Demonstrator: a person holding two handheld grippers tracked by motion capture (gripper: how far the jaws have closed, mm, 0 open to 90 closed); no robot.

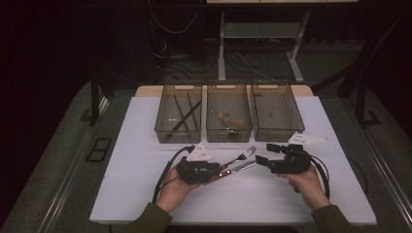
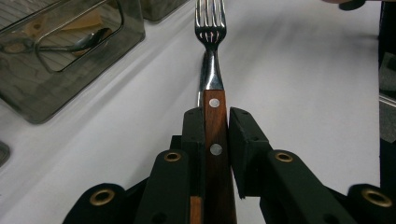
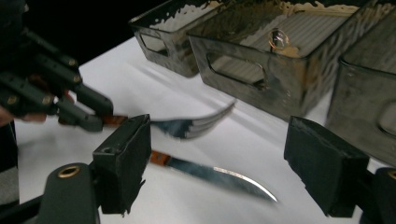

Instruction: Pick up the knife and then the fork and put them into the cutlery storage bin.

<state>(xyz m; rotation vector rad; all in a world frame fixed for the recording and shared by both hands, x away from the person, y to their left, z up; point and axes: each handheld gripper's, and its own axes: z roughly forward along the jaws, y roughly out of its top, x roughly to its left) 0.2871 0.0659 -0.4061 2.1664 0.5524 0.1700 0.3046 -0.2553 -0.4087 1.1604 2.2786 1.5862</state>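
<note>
My left gripper [image 1: 218, 170] [image 2: 216, 123] is shut on the wooden handle of a fork [image 1: 243, 155] [image 2: 211, 32], pads on either side of it. The metal tines point away toward the bins. A knife [image 1: 242, 167] [image 3: 215, 176] lies on the white table just under the fork, its blade pointing right; I cannot tell whether its handle end touches the left gripper. My right gripper [image 1: 264, 154] [image 3: 219, 140] stands open to the right of both, jaws wide apart with nothing between them. In the right gripper view the left gripper [image 3: 93, 116] holds the blurred fork [image 3: 196, 123].
Three smoky see-through bins stand in a row at the back of the white table [image 1: 243, 199]. The left bin [image 1: 178, 138] holds dark sticks, the middle bin [image 1: 228, 136] [image 2: 42, 93] a wooden-handled spoon [image 1: 228, 120] [image 2: 88, 42]. The right bin [image 1: 279, 135] looks bare.
</note>
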